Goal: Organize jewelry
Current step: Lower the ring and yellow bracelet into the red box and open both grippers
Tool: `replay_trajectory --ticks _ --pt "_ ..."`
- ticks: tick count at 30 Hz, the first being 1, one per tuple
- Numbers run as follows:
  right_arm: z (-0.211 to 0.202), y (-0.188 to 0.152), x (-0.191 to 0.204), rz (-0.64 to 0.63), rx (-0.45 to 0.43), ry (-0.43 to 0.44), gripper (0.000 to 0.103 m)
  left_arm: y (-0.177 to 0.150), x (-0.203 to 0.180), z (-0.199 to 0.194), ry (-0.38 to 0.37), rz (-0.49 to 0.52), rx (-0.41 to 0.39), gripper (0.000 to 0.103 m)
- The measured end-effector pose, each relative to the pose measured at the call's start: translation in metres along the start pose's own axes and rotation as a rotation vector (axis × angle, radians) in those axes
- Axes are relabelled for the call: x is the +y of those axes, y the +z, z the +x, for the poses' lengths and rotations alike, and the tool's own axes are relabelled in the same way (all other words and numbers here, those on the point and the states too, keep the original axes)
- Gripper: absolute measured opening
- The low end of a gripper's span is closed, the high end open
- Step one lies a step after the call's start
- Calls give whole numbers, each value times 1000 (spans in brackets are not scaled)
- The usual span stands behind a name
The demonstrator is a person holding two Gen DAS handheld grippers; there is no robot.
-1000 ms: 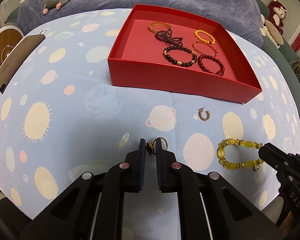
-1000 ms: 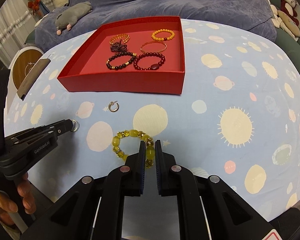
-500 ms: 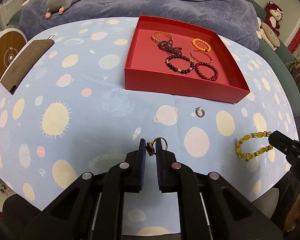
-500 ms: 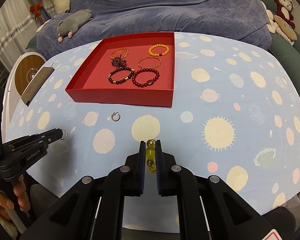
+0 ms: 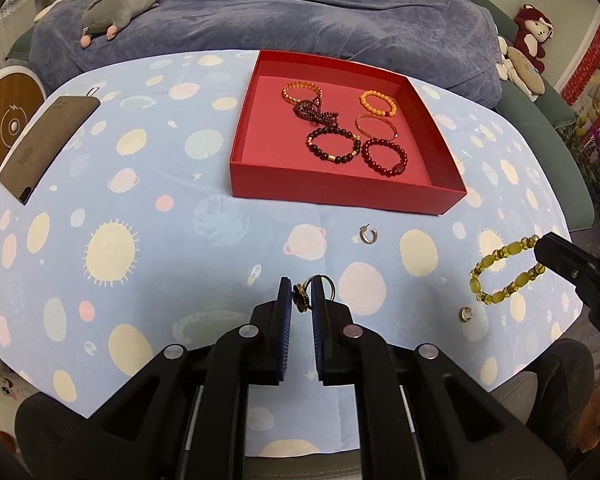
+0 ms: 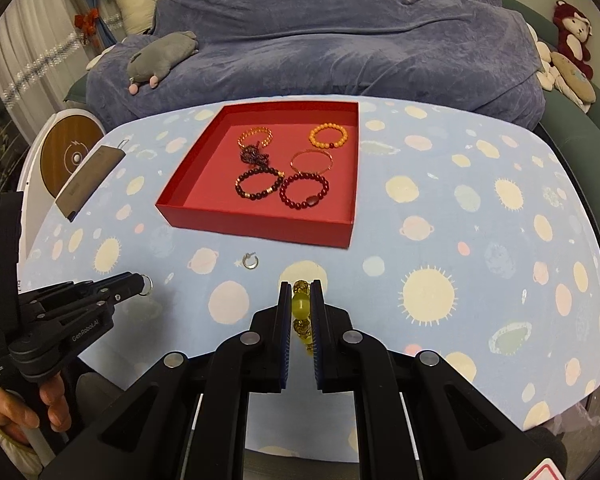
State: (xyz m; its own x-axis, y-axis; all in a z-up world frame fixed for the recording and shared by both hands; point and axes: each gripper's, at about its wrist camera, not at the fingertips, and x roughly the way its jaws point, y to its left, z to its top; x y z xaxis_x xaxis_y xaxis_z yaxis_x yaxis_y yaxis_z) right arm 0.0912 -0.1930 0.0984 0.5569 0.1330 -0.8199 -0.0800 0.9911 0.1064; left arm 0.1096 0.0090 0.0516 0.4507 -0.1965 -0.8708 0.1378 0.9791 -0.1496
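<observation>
In the left view we are seeing our left gripper (image 5: 301,294) at the bottom middle, nearly closed and pinching a ring (image 5: 323,285) that has a dark, bumpy top. At the far right of this view our right gripper (image 5: 548,249) is holding up a yellow bracelet (image 5: 505,269), and the whole loop is showing, with big yellow beads and small gold ones between. Only this view is showing a tiny earring (image 5: 467,314) on the cloth (image 5: 148,216) in the lower right.

In the right view the bracelet (image 6: 301,307) is squeezed edge-on between the nearly closed fingers, so we are seeing just a few beads. The ring (image 6: 145,285) is a small loop at the left gripper's (image 6: 138,282) tip, at the lower left, and a hand (image 6: 24,412) is gripping the handle.

Both views are showing another earring (image 5: 369,235) lying below the red box (image 5: 340,192). The box is sitting in the upper middle, with six bracelets inside.
</observation>
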Motion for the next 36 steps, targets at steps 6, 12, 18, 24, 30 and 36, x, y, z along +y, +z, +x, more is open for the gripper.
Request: replay_trajectory --ticks 6,12,18,24,30,36 --pt "-2 59 17 -11 -67 71 9 48 -7 -8 -22 10 -55 10" --pt "11 110 32 -2 -114 145 9 99 -12 -10 -57 22 -113 10" --pt "60 120 27 51 -55 163 9 124 -12 18 -80 18 -103 10" --pt "118 93 10 46 77 81 9 117 -16 70 -54 61 -5 10" --pt "146 68 -10 59 142 32 9 103 -15 104 -19 83 62 10" --pt "156 66 -10 68 156 42 9 101 -12 119 -6 59 93 10"
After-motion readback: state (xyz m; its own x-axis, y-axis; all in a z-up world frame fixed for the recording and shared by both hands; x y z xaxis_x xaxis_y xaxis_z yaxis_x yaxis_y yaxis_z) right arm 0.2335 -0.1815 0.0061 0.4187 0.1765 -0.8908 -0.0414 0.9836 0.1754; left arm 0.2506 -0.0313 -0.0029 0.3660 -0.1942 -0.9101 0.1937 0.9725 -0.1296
